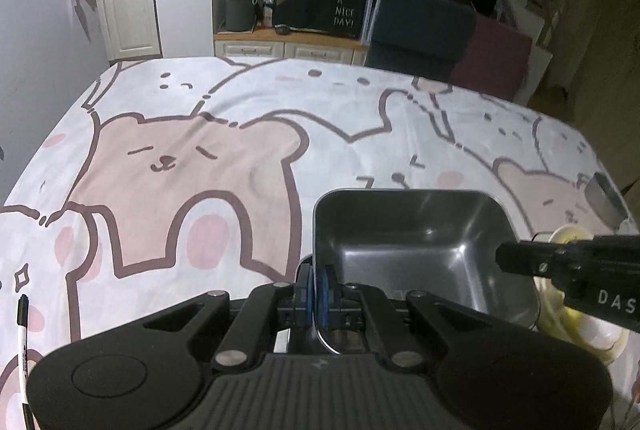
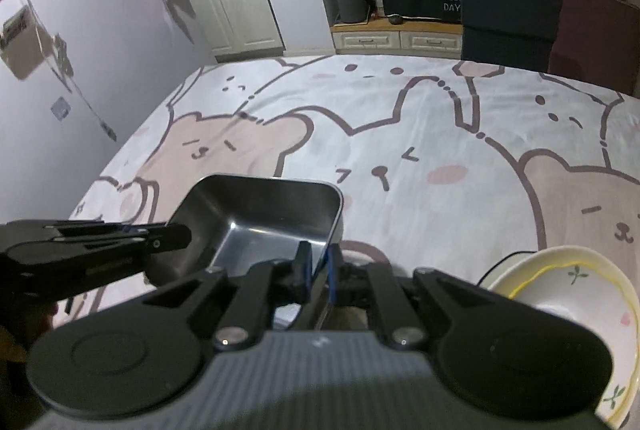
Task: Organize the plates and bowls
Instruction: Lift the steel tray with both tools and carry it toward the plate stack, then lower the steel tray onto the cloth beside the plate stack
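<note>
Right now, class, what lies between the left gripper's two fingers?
The metal tray's near rim, clamped by the left gripper, as the left wrist view shows.

Dim indoor light throughout, cool and grey. Soft glare on the inner walls of the metal tray [image 1: 404, 238], brightest toward 3 o'clock. Faint shadows on the tablecloth [image 1: 208, 150]. Strong fisheye bending at the edges, black vignette at 11 and 1 o'clock. Blurred toward 6 o'clock; grainy, murky background at 12 o'clock.
</note>
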`<state>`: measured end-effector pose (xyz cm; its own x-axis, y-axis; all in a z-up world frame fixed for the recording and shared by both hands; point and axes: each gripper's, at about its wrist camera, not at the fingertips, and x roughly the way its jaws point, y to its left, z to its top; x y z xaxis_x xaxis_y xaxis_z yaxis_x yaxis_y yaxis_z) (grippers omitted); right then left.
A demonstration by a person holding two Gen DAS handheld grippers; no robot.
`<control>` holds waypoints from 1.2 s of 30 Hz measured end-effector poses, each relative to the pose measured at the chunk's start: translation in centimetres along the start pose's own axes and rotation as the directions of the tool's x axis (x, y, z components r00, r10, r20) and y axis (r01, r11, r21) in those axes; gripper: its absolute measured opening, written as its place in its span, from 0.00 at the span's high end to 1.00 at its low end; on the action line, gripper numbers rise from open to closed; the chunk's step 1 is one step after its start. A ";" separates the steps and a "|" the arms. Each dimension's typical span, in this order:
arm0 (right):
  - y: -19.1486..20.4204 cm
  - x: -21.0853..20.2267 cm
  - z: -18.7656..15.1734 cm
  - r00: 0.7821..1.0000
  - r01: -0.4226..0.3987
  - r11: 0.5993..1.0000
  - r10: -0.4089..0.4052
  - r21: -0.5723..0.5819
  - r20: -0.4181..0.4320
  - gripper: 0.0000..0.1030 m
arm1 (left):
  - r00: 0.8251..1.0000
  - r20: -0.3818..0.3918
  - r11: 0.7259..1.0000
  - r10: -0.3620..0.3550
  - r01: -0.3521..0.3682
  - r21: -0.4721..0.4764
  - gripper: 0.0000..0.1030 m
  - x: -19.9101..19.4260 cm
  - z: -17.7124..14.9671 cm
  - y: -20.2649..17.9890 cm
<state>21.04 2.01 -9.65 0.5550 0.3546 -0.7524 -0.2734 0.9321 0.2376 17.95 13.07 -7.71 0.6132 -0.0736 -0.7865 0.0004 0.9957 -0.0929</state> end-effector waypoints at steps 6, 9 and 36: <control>0.6 0.6 -0.1 1.000 0.011 1.000 -0.011 -0.011 -0.016 0.90 | 0.999 -0.044 1.000 0.010 -0.009 0.013 0.95 1.1 -0.3 0.1; 0.9 0.6 -0.2 1.000 0.011 1.000 -0.011 -0.019 -0.021 0.90 | 0.998 -0.067 1.000 0.018 -0.017 0.018 0.94 1.6 -0.4 0.1; 2.2 4.0 -0.8 0.993 0.025 0.996 -0.035 -0.091 -0.111 0.90 | 0.980 -0.184 0.996 0.075 -0.063 0.070 0.90 4.2 -1.3 0.3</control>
<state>22.00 5.40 -12.62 0.4732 0.3113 -0.8241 -0.3296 0.9301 0.1621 19.51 12.98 -11.88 0.4552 -0.0076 -0.8904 0.0173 0.9999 0.0003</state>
